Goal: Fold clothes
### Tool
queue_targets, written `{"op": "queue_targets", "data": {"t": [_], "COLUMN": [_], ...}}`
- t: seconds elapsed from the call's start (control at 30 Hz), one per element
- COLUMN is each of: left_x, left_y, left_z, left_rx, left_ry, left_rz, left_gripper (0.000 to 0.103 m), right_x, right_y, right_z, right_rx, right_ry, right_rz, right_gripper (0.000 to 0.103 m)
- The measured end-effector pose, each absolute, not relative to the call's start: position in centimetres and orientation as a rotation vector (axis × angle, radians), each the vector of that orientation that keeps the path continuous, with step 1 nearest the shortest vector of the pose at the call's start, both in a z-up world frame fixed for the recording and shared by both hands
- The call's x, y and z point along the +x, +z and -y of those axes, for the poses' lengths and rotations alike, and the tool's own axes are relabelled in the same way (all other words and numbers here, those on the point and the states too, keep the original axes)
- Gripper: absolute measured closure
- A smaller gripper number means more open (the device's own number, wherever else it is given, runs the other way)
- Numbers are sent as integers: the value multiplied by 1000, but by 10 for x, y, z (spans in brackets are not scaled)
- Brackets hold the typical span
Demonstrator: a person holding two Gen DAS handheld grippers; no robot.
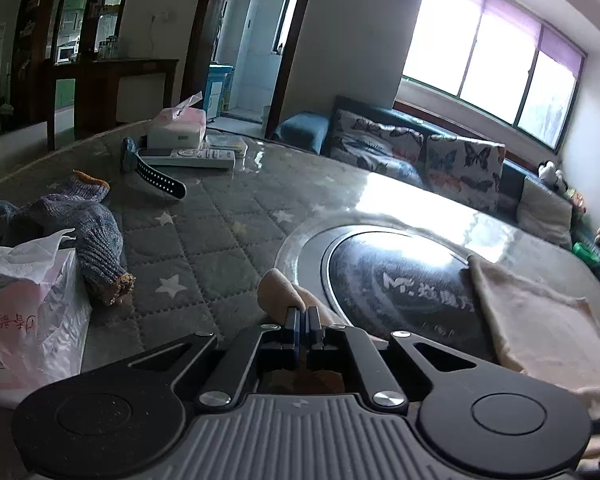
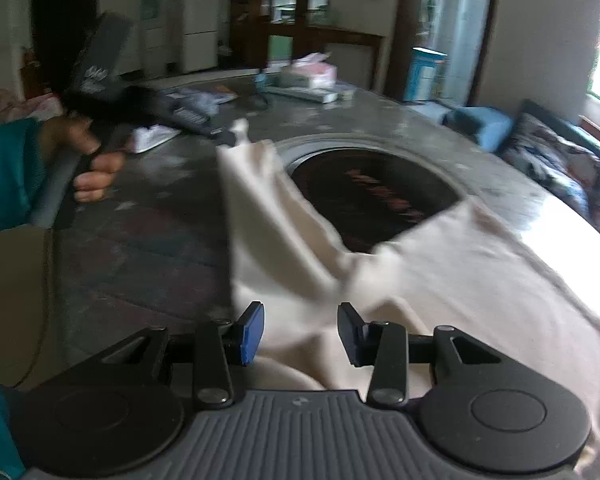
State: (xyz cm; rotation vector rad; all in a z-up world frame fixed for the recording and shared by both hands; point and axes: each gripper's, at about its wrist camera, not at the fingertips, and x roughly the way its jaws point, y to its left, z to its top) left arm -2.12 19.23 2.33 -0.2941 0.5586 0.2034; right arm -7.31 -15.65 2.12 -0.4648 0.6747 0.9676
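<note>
A soft cream garment (image 2: pixel 440 280) lies draped over the quilted, star-printed grey surface (image 1: pixel 204 240), partly covering its round glossy black inset (image 1: pixel 400 284). The left claw (image 1: pixel 303 316) is clenched on a rolled fold of that cloth. The right claw (image 2: pixel 300 332) stands released, its blue-padded jaws parted above the fabric without pressing it. Only the left view shows the knitted gloves (image 1: pixel 84 236) and crinkled plastic bag (image 1: pixel 28 312); only the right shows the person's left hand (image 2: pixel 96 168).
</note>
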Motion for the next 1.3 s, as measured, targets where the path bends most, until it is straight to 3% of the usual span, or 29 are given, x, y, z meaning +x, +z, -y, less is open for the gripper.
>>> {"op": "queue_targets", "data": {"t": [0.17, 0.33, 0.9, 1.3], "left_x": [-29, -38, -1, 19], "left_y": [12, 17, 21, 6], "left_z": [-197, -199, -49, -55], "left_rx": [-283, -280, -202, -201], "left_ry": [231, 274, -313, -247], "left_rz": [-610, -595, -667, -726], "left_gripper": [99, 91, 91, 95], "right_x": [-83, -93, -81, -80], "right_y": [5, 6, 1, -1], "right_z": [141, 139, 142, 141], "right_rx": [-459, -483, -456, -458], "right_ry": [1059, 1113, 1062, 1068], "right_rz": [-732, -727, -719, -712], "right_gripper": [63, 63, 61, 61]}}
